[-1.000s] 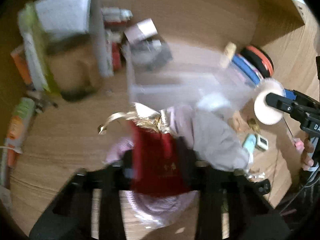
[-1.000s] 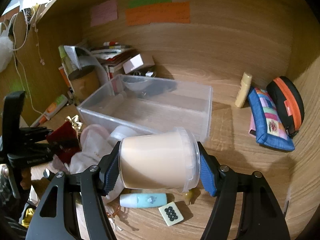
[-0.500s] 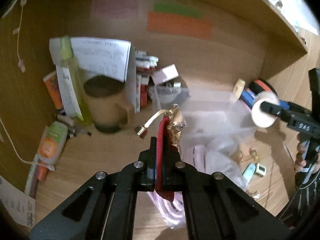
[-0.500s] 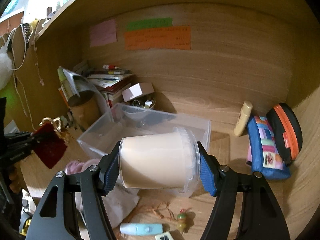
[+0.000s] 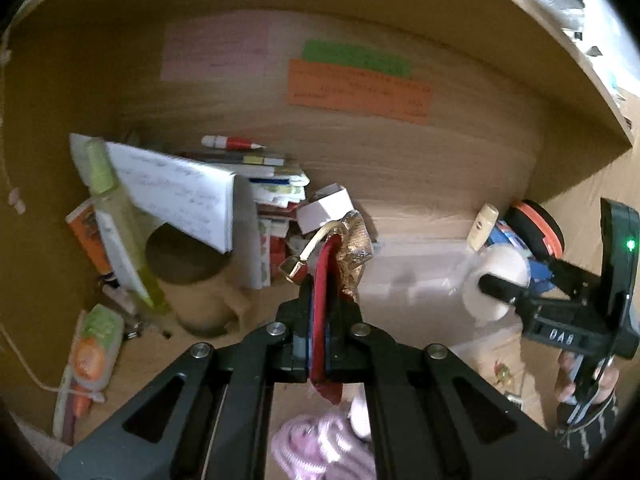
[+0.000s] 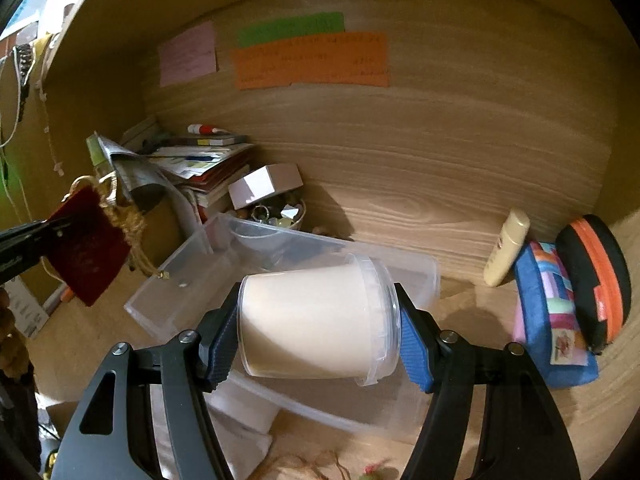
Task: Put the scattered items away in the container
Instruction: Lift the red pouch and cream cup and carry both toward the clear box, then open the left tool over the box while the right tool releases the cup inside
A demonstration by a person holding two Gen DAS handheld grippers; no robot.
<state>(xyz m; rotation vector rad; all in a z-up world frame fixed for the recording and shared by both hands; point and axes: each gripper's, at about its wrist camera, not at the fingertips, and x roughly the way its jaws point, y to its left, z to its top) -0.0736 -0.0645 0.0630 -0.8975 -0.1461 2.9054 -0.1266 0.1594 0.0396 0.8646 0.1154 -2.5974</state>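
While the left gripper (image 5: 319,312) is pinching a red pouch (image 6: 86,250), the right gripper (image 6: 318,334) is clamping a jar (image 6: 316,320) above the bin (image 6: 192,284).

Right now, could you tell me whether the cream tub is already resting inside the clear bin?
No, the right gripper holds the cream tub above the clear bin.

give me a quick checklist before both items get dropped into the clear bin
1. Left hand-held gripper shut on the red velvet pouch: ok.
2. Right hand-held gripper shut on the cream tub, held on its side: ok.
3. Tub over the clear plastic bin: ok.
4. Pouch over the bin: not ok, it hangs left of the bin's corner.
5. Room inside the bin: ok, bare floor shows.
6. Tub lid sealed: cannot tell.
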